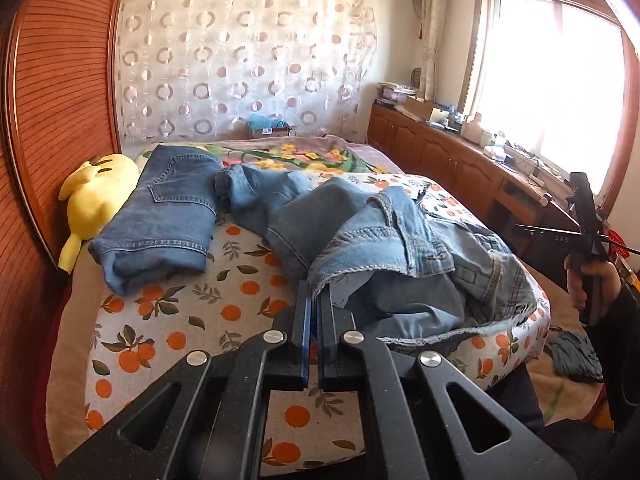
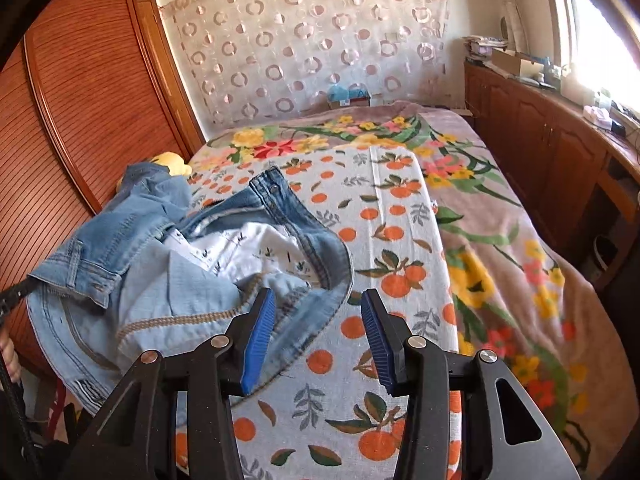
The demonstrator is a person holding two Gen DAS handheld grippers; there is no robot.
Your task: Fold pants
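The jeans (image 1: 384, 248) lay in a messy heap on the orange-print sheet (image 1: 192, 320), near the front edge of the bed (image 2: 520, 240), and that was where things could go wrong. Part of the heap hung down over the edge, so one hard tug could pull the whole lot off onto the floor. The legs were twisted over each other, so lifting by one small bit of hem would likely bring up a lump and not a flat pair. The left claw (image 1: 315, 300) was almost shut, with only a thin gap between its blue pads, and a hem of the jeans lay right at its tips. It looked like it was pinching that hem, but the cloth hid the tips, so I could not be sure. A weak pinch there could slip when lifted. The right claw (image 2: 316, 312) was wide open and held nothing; its left pad (image 2: 258, 340) sat over the waist edge, and the other was over bare sheet. If it closed there, it might grab the sheet too. The jeans were light blue and inside out in places, with white pocket cloth (image 2: 248, 252) showing and the button end of the waistband (image 2: 272, 188) sticking up. A second, darker pair (image 1: 160, 216) sat neatly folded just beside the heap, near a yellow plush toy (image 1: 92, 200) by the wooden wardrobe (image 1: 60, 80).
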